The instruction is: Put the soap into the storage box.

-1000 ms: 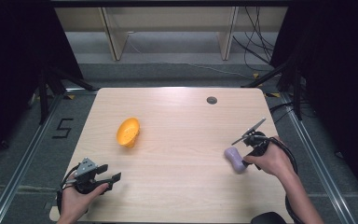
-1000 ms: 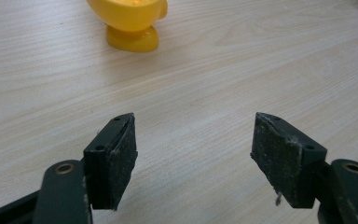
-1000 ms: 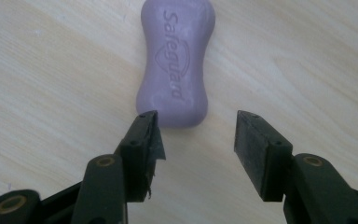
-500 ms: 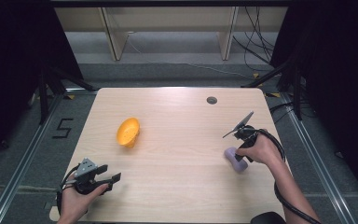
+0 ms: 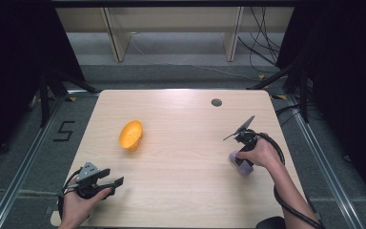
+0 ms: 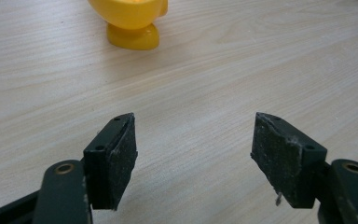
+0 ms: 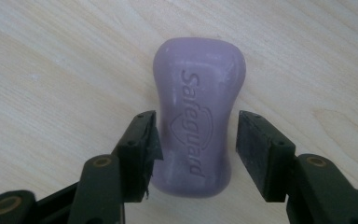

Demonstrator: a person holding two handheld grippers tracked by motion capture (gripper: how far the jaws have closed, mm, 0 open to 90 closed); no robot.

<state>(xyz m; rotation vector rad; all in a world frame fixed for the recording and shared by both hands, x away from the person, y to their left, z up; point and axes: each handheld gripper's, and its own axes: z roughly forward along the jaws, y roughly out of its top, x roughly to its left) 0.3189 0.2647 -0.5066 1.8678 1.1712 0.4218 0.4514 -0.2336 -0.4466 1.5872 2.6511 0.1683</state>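
Right claw point(image 7: 196, 144): just been opening, pads apart, astride purple waisted soap bar point(image 7: 196, 116) lying flat on pale wooden table point(image 5: 186, 191); left pad near-touching.
Left claw point(image 6: 193, 154): wide, empty.
Farther ahead: orange plastic bowl point(image 6: 129, 18).
Progress: soap set down; withdrawing remains.

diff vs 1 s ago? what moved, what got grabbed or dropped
The right gripper and its hand shifted a little toward the table's near right edge with the purple bar of soap. Its jaws have just been opening: the soap lies flat on the light wooden table between them, with a gap at the right pad. Unchanged: the open left gripper at the near left corner and the orange plastic cup on its side.
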